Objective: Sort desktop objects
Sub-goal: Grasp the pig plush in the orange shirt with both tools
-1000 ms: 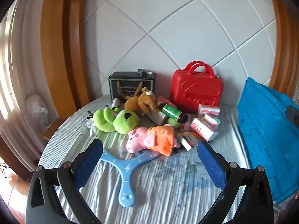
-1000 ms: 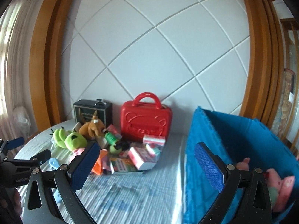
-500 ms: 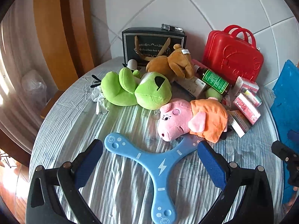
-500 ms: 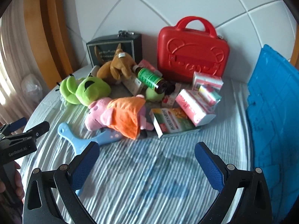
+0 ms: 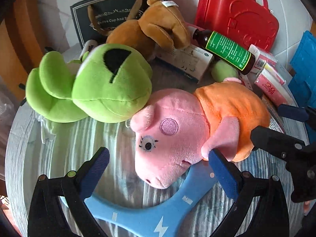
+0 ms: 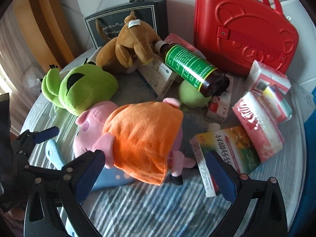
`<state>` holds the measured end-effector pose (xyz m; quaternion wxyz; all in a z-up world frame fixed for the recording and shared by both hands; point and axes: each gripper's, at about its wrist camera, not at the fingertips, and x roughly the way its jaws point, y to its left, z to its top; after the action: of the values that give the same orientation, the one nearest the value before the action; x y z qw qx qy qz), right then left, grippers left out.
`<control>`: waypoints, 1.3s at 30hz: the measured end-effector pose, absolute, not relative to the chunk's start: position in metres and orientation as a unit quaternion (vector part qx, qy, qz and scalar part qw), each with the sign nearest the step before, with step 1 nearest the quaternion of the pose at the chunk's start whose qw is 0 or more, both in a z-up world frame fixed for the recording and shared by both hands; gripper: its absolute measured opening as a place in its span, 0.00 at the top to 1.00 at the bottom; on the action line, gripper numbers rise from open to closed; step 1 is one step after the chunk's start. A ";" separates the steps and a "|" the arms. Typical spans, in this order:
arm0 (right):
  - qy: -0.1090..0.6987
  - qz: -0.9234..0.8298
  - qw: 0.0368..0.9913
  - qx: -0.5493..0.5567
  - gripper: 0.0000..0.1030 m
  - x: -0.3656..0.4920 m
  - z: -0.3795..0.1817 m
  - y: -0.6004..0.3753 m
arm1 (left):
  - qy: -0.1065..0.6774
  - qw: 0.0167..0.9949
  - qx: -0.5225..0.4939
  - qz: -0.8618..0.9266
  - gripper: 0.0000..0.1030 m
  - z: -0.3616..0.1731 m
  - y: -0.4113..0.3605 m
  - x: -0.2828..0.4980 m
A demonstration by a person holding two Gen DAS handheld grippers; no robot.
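A pink pig plush in an orange dress [image 5: 173, 130] lies on the striped cloth, partly over a blue three-armed boomerang [image 5: 150, 215]. My left gripper [image 5: 159, 158] is open, its fingers on either side of the pig's snout, touching nothing that I can make out. My right gripper [image 6: 155, 158] is open too, low over the pig's orange dress [image 6: 142, 138] from the other side. A green frog plush [image 5: 94, 83] touches the pig's head. Behind it lies a brown plush [image 5: 154, 27].
A brown bottle with a green label [image 6: 189, 65] rests across a white box [image 6: 158, 75] and a green ball [image 6: 191, 96]. A medicine box [image 6: 227, 156] and pink tissue packs [image 6: 260, 126] lie right. A red case [image 6: 244, 31] and a black box [image 5: 110, 17] stand behind; a blue bin [image 5: 304, 67] is far right.
Both grippers have tilted down and moved in close over the toy pile, from well back to either side of the pig plush. Both stayed open. The objects have not moved.
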<state>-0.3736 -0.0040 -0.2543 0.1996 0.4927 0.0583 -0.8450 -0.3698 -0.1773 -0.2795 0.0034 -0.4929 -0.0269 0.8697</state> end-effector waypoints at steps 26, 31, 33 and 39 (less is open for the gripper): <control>0.034 -0.802 0.227 0.551 0.17 -0.421 -0.294 -0.014 | -0.035 0.083 -0.507 0.857 0.07 -0.303 -0.164 -0.403; 0.046 -0.812 0.224 0.537 0.30 -0.416 -0.283 -0.016 | -0.032 0.077 -0.497 0.864 0.21 -0.293 -0.161 -0.396; 0.046 -0.816 0.225 0.531 0.31 -0.413 -0.278 -0.015 | -0.025 0.075 -0.487 0.870 0.23 -0.284 -0.160 -0.390; 0.038 -0.834 0.228 0.502 0.32 -0.396 -0.244 -0.008 | -0.022 0.073 -0.453 0.888 0.23 -0.244 -0.156 -0.374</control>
<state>-0.3957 -0.0081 -0.2438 0.2281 0.5018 0.0378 -0.8335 -0.3739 -0.1555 -0.2444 0.0730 -0.4526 -0.0224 0.8884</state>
